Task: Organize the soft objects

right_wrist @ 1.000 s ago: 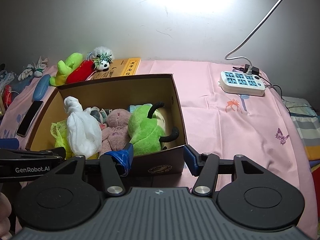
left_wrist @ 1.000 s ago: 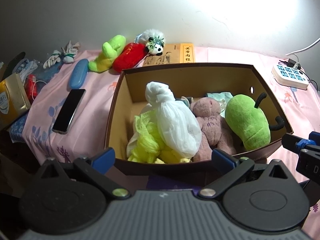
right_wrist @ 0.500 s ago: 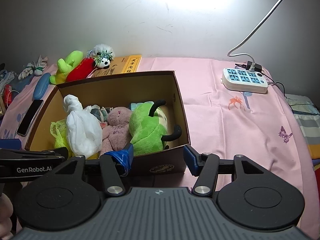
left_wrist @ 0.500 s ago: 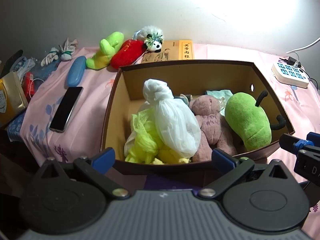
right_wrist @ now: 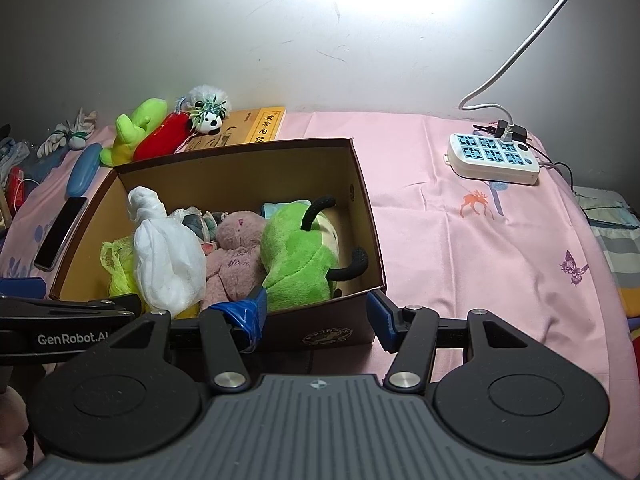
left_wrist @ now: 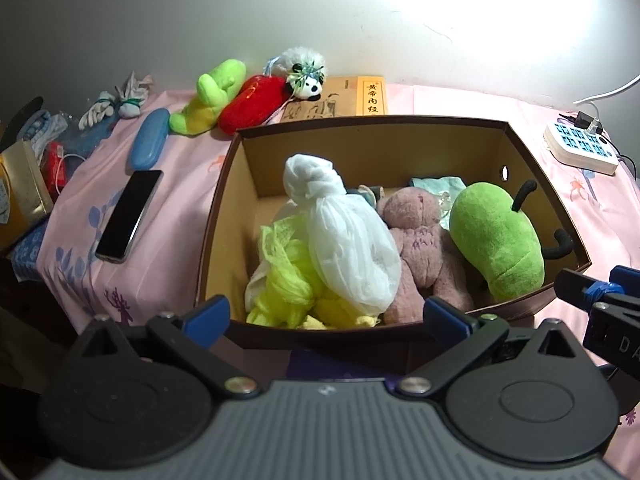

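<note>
The plush toys (left_wrist: 496, 236) lie in the box (left_wrist: 372, 132); phone (left_wrist: 128, 210) to its left.

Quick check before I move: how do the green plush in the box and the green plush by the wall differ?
The green plush in the box is darker green with black stalks sticking out; the green plush by the wall is paler, yellow-green, with none visible. The first sits inside the box beside a pink plush; the second lies out on the pink cloth, against a red plush. Both are soft toys, and neither is gripped.
</note>
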The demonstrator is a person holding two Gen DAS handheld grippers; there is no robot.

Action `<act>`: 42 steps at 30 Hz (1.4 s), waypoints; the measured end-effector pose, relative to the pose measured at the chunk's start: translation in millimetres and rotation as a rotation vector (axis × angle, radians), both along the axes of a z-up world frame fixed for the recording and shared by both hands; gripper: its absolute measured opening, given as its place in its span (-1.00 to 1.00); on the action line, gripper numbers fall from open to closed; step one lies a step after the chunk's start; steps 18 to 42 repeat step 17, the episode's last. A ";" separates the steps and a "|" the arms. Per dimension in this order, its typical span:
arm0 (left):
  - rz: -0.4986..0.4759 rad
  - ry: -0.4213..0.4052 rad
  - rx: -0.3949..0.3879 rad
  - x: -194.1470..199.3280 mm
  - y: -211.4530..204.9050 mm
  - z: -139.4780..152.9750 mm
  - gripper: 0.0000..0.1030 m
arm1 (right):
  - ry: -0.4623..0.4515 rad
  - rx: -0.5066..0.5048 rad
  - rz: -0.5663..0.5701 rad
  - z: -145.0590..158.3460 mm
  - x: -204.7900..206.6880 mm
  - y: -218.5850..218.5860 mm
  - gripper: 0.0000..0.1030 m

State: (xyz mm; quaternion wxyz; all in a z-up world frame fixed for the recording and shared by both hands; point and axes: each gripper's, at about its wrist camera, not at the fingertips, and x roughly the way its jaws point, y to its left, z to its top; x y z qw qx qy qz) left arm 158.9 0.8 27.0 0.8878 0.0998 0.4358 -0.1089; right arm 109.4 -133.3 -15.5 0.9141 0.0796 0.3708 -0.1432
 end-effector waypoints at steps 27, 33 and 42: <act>0.011 -0.028 -0.021 -3.9 3.6 4.1 0.98 | -0.012 -0.001 0.005 0.2 -0.7 2.5 -0.22; 0.011 -0.028 -0.021 -3.9 3.6 4.1 0.98 | -0.012 -0.001 0.005 0.2 -0.7 2.5 -0.22; 0.011 -0.028 -0.021 -3.9 3.6 4.1 0.98 | -0.012 -0.001 0.005 0.2 -0.7 2.5 -0.22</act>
